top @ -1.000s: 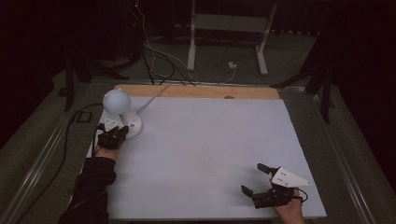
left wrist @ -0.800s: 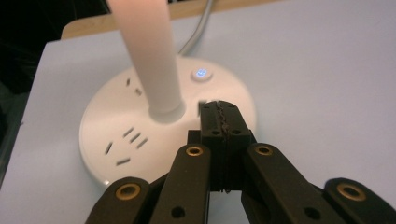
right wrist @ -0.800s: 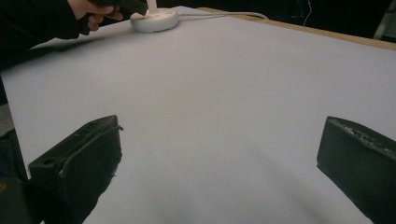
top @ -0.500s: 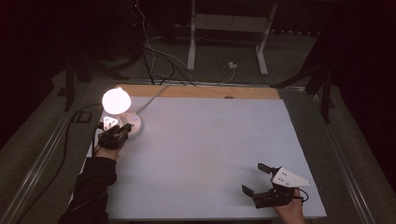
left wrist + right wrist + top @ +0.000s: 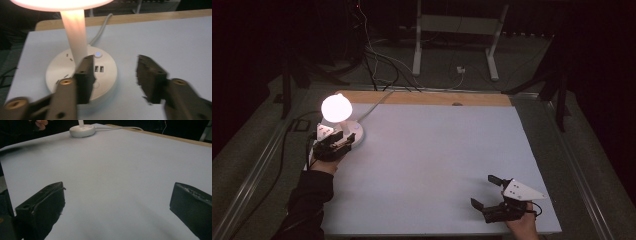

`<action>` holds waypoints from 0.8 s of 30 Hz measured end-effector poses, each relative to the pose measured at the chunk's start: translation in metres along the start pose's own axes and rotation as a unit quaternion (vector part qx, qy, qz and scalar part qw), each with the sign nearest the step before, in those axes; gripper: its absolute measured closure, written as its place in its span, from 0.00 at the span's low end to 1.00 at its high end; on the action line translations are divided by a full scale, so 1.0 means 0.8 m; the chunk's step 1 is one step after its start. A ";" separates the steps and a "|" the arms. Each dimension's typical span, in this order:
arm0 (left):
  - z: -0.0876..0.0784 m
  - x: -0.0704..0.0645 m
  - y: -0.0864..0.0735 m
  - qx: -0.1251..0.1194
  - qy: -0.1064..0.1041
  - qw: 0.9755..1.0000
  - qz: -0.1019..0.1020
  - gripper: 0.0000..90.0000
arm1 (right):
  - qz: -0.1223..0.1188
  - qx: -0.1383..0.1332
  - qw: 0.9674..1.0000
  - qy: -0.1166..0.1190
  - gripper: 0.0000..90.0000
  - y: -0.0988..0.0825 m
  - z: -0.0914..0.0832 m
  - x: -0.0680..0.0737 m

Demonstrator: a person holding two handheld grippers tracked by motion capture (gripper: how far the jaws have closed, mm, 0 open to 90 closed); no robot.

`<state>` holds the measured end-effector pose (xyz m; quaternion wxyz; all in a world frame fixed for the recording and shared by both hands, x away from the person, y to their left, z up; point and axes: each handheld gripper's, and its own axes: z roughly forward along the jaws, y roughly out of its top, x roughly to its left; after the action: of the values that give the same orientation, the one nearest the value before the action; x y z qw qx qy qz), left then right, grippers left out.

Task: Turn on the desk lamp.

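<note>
While the lamp [image 5: 336, 108] glows, both tools gape; left tool [image 5: 333, 144] beside its base [image 5: 81, 72].

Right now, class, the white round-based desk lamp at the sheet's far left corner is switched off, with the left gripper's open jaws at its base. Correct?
Not quite. The white round-based desk lamp is on: its shade glows in the high view. The left gripper is indeed open at the lamp's base.

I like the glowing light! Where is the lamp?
In the high view, the lamp stands at the table's far left corner, just beyond the left gripper.
</note>
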<state>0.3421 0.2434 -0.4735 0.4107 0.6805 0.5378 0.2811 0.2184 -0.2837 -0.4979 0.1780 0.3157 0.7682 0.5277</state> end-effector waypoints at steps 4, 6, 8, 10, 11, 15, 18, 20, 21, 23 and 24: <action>-0.006 -0.001 0.000 0.000 0.000 1.000 -0.010 0.34 | 0.000 0.000 1.000 0.003 0.00 0.000 0.003 0.000; -0.010 -0.001 0.002 0.001 -0.006 1.000 -0.016 0.28 | -0.001 0.000 1.000 0.004 0.00 0.001 0.003 0.000; -0.013 -0.001 0.003 0.007 -0.009 1.000 -0.020 0.18 | 0.000 -0.002 1.000 0.003 0.00 0.001 0.002 -0.001; -0.015 -0.001 0.004 0.021 -0.020 0.999 -0.021 0.03 | -0.001 0.000 1.000 0.004 0.00 0.001 0.003 -0.001; -0.016 -0.003 0.002 0.031 -0.024 0.999 -0.021 0.01 | -0.001 0.000 1.000 0.004 0.00 0.001 0.003 0.000; -0.017 -0.004 -0.003 0.046 -0.024 0.998 -0.026 0.00 | -0.002 0.000 1.000 0.004 0.00 0.002 0.003 0.000; -0.018 -0.005 -0.008 0.056 -0.020 0.998 -0.020 0.00 | -0.001 0.000 1.000 0.003 0.00 0.001 0.003 0.000; -0.020 -0.005 -0.011 0.054 -0.024 0.998 -0.023 0.00 | -0.001 0.000 1.000 0.003 0.00 0.001 0.003 0.000; -0.021 -0.005 -0.013 0.055 -0.024 0.998 -0.022 0.00 | -0.001 0.000 1.000 0.003 0.00 0.001 0.003 0.000; -0.025 -0.008 -0.016 0.054 -0.029 0.998 -0.021 0.00 | -0.002 -0.001 1.000 0.003 0.00 0.002 0.003 0.000; -0.026 -0.009 -0.018 0.056 -0.032 0.998 -0.021 0.00 | -0.002 -0.001 1.000 0.003 0.00 0.002 0.003 0.000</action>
<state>0.3156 0.2430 -0.4748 0.3947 0.6996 0.5533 0.2204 0.2206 -0.2814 -0.4974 0.1771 0.3120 0.7688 0.5294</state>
